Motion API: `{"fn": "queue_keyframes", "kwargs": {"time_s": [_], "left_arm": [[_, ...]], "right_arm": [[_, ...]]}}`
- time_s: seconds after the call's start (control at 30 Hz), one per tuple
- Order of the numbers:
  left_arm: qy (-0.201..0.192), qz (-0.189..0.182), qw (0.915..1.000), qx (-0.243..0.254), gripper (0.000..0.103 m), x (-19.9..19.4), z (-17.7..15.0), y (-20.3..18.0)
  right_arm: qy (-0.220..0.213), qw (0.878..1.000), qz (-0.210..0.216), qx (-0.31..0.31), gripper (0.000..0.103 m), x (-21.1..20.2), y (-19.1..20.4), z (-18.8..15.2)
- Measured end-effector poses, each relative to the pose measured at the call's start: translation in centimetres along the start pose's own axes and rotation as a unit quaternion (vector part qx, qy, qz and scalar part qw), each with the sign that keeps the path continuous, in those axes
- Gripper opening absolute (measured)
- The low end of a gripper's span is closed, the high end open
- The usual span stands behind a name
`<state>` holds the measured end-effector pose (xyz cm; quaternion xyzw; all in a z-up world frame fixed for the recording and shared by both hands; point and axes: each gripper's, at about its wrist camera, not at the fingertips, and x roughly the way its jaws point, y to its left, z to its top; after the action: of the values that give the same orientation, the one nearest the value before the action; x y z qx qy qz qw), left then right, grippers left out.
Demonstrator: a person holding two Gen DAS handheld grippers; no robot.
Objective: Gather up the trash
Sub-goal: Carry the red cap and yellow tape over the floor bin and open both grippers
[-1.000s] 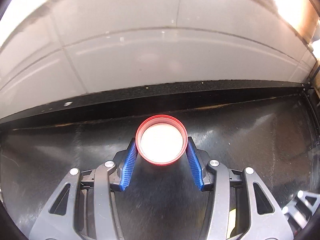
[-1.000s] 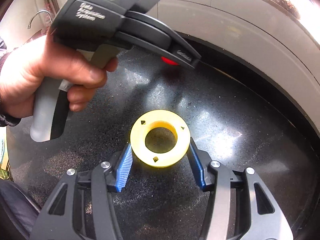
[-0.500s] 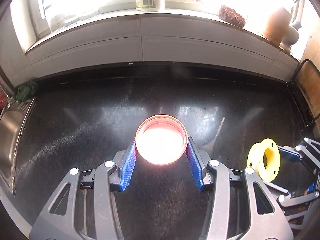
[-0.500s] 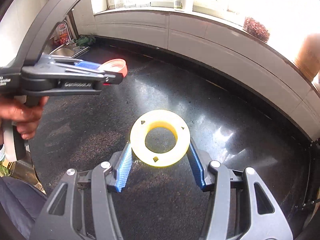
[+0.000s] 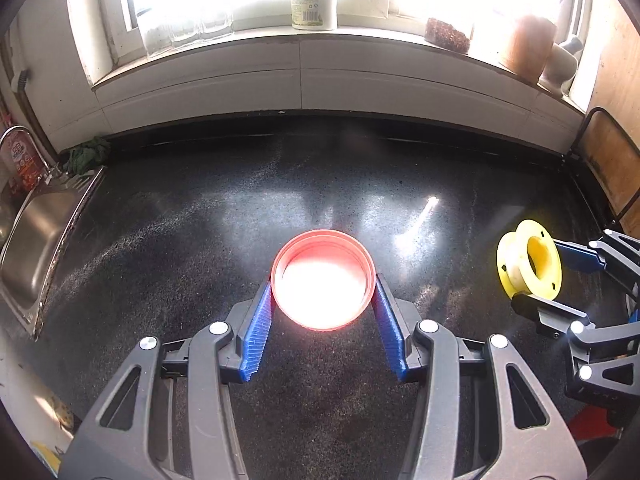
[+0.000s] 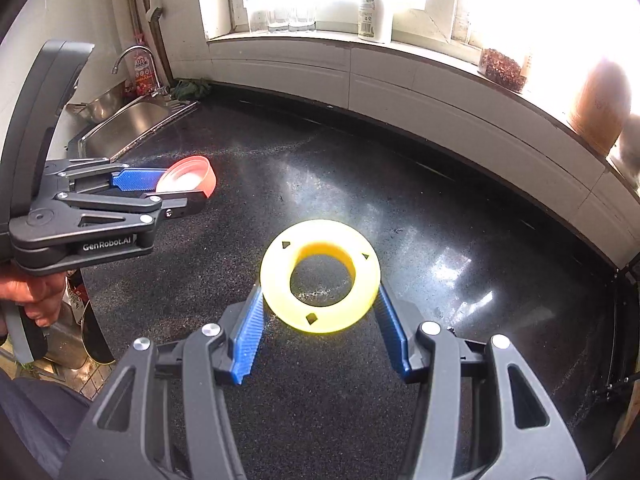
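Pinching red lid [image 5: 323,285] between left hand-held gripper [image 5: 322,300] pads, right hand-held gripper [image 6: 320,304] clamping yellow spool [image 6: 320,276], above black counter [image 6: 420,208]

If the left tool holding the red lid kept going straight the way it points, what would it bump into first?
Probably the bare black counter. The left tool points downward over it, gripping the red lid, with nothing else ahead. How far down the counter lies is hard to judge.

We count one round red plastic lid [image 5: 323,285], one yellow plastic spool [image 6: 320,276], one white plastic bottle [image 6: 375,12], and two black grippers.
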<state>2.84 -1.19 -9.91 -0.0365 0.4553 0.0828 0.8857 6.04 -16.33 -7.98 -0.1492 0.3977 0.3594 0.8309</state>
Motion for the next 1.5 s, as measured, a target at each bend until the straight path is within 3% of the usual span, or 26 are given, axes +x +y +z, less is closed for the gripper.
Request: {"fn": "queue_keyframes", "kwargs": {"time_s": [0.27, 0.47, 0.67, 0.93, 1.07, 1.23, 1.5], "left_arm": [[-0.019, 0.063, 0.9964, -0.053, 0.048, -3.9, -3.0, 4.9], [-0.022, 0.138, 0.9831, -0.118, 0.048, -7.9, -7.6, 10.7], [-0.004, 0.21, 0.954, -0.214, 0.048, -11.9, -14.5, 16.9], [0.02, 0.275, 0.8934, -0.355, 0.048, -16.5, -25.2, 23.7], [0.026, 0.293, 0.8723, -0.391, 0.048, -17.4, -29.1, 26.2], [0.018, 0.282, 0.859, -0.427, 0.048, -16.7, -32.7, 28.8], [0.024, 0.242, 0.8488, -0.469, 0.048, -12.0, -36.5, 31.6]], "right_arm": [[-0.018, 0.996, 0.061, -0.06, 0.052, 0.4, 5.2, 3.5], [-0.016, 0.98, 0.14, -0.139, 0.052, 1.8, 13.5, 5.9], [0.003, 0.948, 0.228, -0.22, 0.052, 3.0, 23.5, 7.0], [0.043, 0.892, 0.323, -0.313, 0.052, 3.9, 36.9, 5.7], [0.067, 0.868, 0.352, -0.345, 0.052, 4.5, 42.5, 4.4], [0.101, 0.852, 0.364, -0.363, 0.052, 6.8, 48.3, 2.8], [0.159, 0.847, 0.35, -0.367, 0.052, 12.0, 53.8, 1.3]]}}
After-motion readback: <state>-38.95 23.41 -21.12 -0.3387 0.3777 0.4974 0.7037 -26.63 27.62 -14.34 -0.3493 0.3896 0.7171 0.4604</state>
